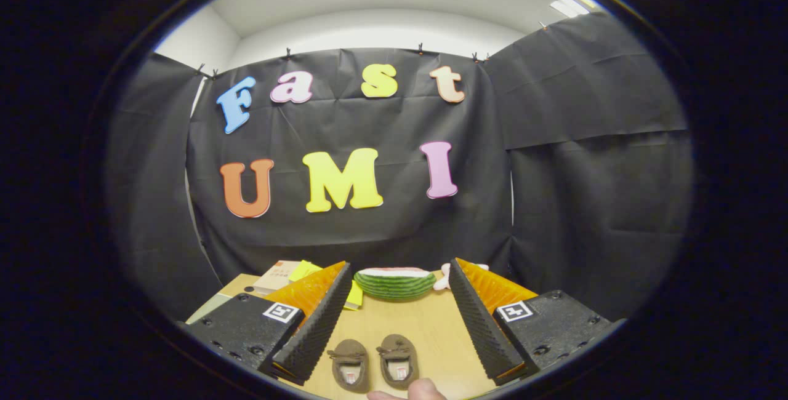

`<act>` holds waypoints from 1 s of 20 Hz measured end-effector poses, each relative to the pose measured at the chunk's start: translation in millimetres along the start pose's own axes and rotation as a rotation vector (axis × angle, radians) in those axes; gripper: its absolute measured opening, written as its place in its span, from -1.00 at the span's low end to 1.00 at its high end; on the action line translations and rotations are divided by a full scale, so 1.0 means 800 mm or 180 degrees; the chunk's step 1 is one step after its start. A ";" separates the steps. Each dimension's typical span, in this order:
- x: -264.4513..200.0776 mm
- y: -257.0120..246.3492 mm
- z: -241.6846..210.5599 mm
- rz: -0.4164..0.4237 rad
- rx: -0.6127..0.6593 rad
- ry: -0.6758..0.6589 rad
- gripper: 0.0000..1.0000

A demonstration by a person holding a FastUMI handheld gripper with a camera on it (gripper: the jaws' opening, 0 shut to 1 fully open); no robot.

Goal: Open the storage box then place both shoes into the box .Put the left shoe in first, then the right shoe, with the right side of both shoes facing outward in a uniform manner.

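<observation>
My gripper (394, 320) hangs above the tabletop (425, 326) with its fingers spread wide and nothing between them pressed or held. The two brown shoes (373, 362) lie side by side on the wood, in the open gap between my fingers and close under them, nearer my end than the tips reach. They sit almost touching, toes pointing away from me, each with a small bow on the upper. The left-hand shoe (351, 364) is just beside my left finger; the right-hand shoe (398, 359) lies nearer the middle of the gap, well apart from my right finger. Each shoe has a pale tag inside the heel, but the marks on it are too small for me to read. Just below the shoes a fingertip (425, 390) of a person's hand pokes in, close to the right-hand one. Beyond my fingertips, at the far side of the tabletop, lies a watermelon-slice toy (394, 282), green rind striped, flesh side up. To its left sit a book (277, 277) and some yellow sticky notes (303, 270), partly hidden behind my left finger; to its right is something pale pink (442, 280), perhaps a soft toy. Each finger mount carries a square black-and-white marker (282, 312).
</observation>
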State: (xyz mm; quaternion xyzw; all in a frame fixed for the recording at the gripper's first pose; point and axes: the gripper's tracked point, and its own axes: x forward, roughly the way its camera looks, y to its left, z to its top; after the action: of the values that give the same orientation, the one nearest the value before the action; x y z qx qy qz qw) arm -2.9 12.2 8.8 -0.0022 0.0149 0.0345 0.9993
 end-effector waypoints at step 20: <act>0.034 0.092 -0.113 0.0898 0.0570 0.0896 0.98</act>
State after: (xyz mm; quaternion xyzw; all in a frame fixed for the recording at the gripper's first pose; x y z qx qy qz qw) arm 16.9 86.7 -82.3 0.0838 0.1573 0.1719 0.9689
